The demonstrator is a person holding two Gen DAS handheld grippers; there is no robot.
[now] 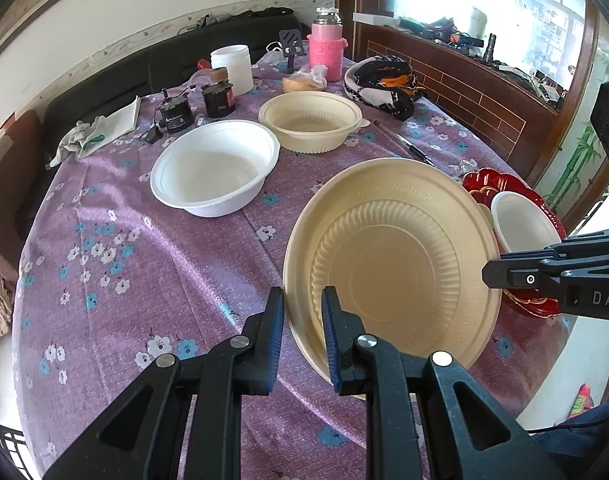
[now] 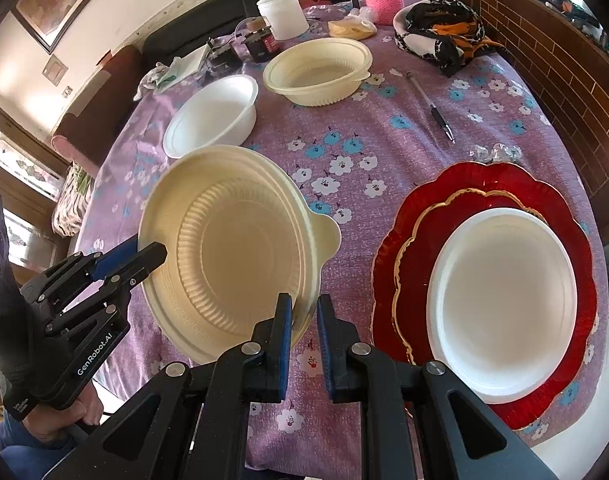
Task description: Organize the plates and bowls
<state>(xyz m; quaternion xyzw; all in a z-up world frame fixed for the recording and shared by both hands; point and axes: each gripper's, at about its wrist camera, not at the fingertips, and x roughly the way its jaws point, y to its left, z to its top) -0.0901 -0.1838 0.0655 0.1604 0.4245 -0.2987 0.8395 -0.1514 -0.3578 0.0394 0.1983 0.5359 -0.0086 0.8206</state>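
Note:
A beige ribbed bowl (image 1: pixel 392 264) (image 2: pixel 240 256) hangs tilted over the purple flowered tablecloth (image 1: pixel 144 240), held from two sides. My left gripper (image 1: pixel 303 296) (image 2: pixel 152 254) is shut on its left rim. My right gripper (image 2: pixel 304 304) (image 1: pixel 490 274) is shut on the rim beside the bowl's tab. A second beige bowl (image 1: pixel 310 120) (image 2: pixel 318 68) and a white bowl (image 1: pixel 214 166) (image 2: pixel 212 114) stand further back. To the right lies a red scalloped plate (image 2: pixel 420 216) (image 1: pixel 484 180) with a white bowl (image 2: pixel 500 300) (image 1: pixel 520 220) resting on it.
At the back of the table stand a pink-sleeved bottle (image 1: pixel 324 52), a white jar (image 1: pixel 232 66), dark jars (image 1: pixel 218 98) and a patterned cloth bundle (image 1: pixel 384 80). A pen (image 2: pixel 440 114) lies at mid-right. A brick-patterned wall (image 2: pixel 564 80) borders the right side.

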